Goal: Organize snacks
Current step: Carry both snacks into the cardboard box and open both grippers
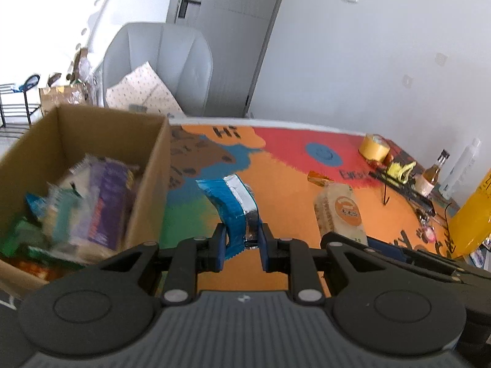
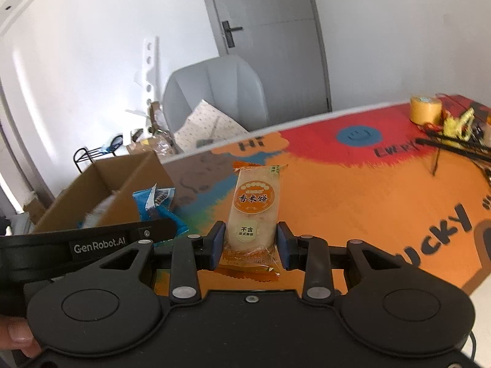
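Note:
My left gripper is shut on a blue and silver snack packet and holds it above the table, just right of a cardboard box that holds several snack packs. The packet also shows in the right wrist view, beside the box. My right gripper is open, its pads on either side of an orange rice cracker pack that lies on the colourful tablecloth. A small gap shows at the right pad. The pack also shows in the left wrist view.
A yellow tape roll, a small bottle, a white bottle and cables lie at the table's far right. A yellow bottle stands at the right edge. A grey chair stands behind the box.

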`<action>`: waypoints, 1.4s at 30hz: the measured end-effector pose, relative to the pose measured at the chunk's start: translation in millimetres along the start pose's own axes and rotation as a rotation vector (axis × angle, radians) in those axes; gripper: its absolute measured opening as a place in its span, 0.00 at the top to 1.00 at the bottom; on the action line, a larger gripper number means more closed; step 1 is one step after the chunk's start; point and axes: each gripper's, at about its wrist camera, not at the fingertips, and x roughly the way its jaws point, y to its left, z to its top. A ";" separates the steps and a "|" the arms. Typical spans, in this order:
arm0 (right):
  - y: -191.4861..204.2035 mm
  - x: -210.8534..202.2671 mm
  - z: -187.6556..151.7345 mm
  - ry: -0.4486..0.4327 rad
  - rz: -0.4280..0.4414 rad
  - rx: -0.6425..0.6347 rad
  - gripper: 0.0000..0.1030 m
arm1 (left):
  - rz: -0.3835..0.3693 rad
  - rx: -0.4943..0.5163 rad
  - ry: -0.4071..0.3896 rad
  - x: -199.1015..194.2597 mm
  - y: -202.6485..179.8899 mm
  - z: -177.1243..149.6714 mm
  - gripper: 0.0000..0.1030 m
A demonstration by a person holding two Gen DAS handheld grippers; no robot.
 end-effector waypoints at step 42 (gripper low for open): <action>140.6 56.7 37.7 -0.012 0.150 -0.122 0.67 | 0.101 -0.096 -0.086 -41.5 150.7 58.7 0.75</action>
